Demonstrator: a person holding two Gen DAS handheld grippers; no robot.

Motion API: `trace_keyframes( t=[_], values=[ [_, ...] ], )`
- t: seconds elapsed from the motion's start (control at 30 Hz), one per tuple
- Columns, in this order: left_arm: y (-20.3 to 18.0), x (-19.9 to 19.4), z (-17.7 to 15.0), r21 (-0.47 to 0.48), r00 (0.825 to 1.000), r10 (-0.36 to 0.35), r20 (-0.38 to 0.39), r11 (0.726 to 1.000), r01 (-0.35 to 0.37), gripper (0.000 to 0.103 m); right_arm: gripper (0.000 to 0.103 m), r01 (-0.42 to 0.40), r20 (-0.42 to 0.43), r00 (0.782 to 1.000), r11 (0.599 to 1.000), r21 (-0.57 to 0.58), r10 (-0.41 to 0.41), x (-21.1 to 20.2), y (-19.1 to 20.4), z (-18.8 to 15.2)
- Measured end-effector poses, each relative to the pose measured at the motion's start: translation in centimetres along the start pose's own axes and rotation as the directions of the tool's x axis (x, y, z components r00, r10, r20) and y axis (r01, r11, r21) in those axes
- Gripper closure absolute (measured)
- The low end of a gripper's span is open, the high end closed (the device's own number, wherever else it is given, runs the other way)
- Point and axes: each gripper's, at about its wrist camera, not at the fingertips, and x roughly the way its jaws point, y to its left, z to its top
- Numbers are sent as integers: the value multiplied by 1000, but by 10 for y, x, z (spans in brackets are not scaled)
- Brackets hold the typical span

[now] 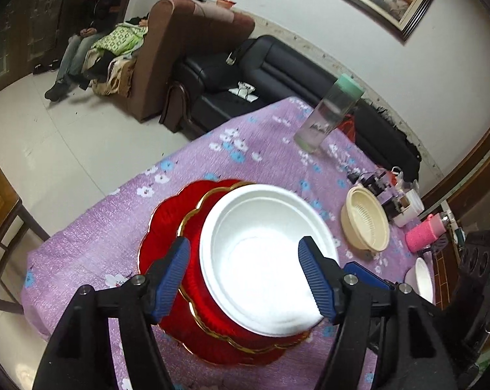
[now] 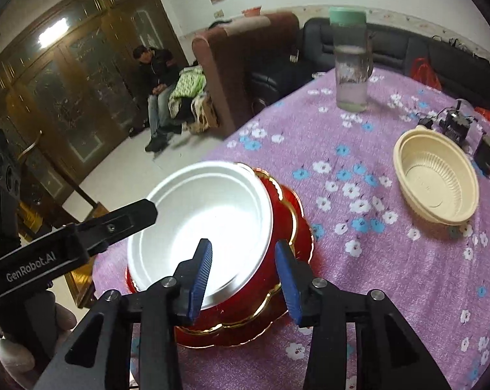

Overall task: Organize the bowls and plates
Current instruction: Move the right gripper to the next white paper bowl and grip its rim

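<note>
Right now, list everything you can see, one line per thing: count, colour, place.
white bowl: one, white, nested in the red bowl
red bowl: one, red with gold rim, on the red plate
red plate: one, red, near table edge
cream bowl: one, cream, alone to the right
bottle: one, clear with green cap, far side
tablecloth: one, purple floral, covering table
sofa: one, black, behind table
seated person: one, dark jacket, background
left gripper: open, straddling the white bowl
right gripper: open, over the bowls' rims
</note>
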Motion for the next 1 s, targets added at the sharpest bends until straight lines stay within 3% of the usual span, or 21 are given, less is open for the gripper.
trace_keyframes(
  t=[0.1,0.27,0.37,0.77,1.0],
  values=[
    [-6,-10,-2,9,1000,13,23,1000,-13,22,57,8,73,997,1000,12,-9,-25,-4,-5],
    [-32,-23,-11,91,997,41,61,995,-47,11,43,68,187,979,997,47,-76,-70,-26,-27],
    [-52,-29,-18,168,998,-18,64,986,7,11,43,121,219,966,989,84,-136,-93,-47,-44],
    [-125,-19,-63,352,994,-98,-38,930,105,11,43,255,178,931,915,313,-320,-156,-159,-115],
    [-154,-5,-88,415,988,-104,-116,898,143,11,44,331,129,892,819,469,-434,-193,-230,-155]
  ],
)
